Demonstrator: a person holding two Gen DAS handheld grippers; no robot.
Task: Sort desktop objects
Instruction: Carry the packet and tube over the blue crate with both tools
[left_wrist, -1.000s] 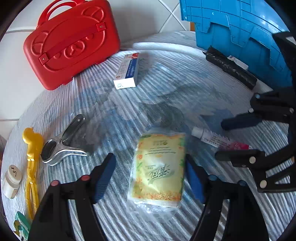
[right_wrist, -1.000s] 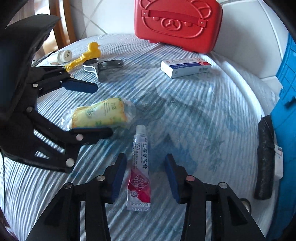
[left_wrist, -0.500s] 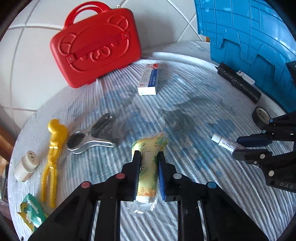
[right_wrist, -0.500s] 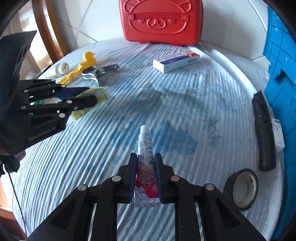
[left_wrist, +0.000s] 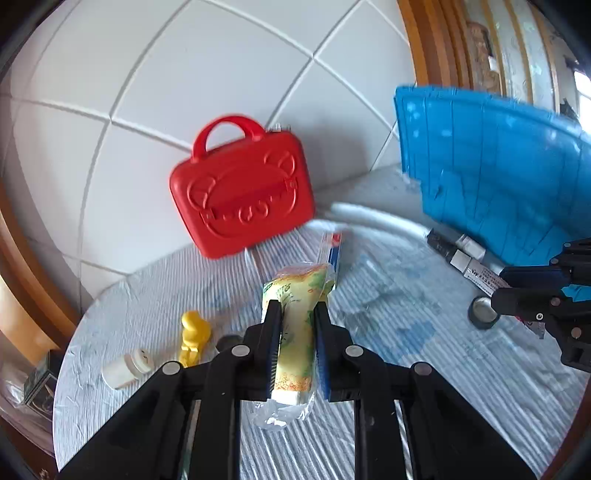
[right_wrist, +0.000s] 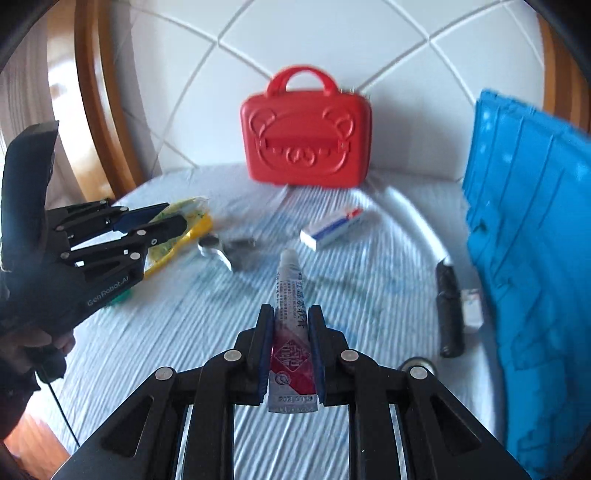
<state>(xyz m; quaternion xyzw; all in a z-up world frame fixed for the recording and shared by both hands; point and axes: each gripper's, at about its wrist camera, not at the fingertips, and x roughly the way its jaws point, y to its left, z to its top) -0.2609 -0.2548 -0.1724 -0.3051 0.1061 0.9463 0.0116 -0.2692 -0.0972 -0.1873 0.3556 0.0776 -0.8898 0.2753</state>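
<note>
My left gripper (left_wrist: 297, 314) was matt black plastic, clamped on a packet (left_wrist: 295, 332) in crinkly clear film. My right gripper (right_wrist: 290, 319) pinched a glossy tube (right_wrist: 291, 314). The case (right_wrist: 306, 138) was smooth shiny red plastic, the tablecloth (right_wrist: 184, 350) ribbed cloth, the wall (right_wrist: 325, 40) glazed tile.

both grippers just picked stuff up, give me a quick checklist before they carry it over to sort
1. Left gripper shut on the yellow tissue pack: ok.
2. Right gripper shut on the ointment tube: ok.
3. Tube seated deep between the fingers, cap end forward: ok.
4. Both items lifted off the tablecloth: looks ok; exact clearance cannot tell.
5. Grippers apart from each other: ok.
6. Where they go, red bear case or blue crate: cannot tell; case is closed.
</note>
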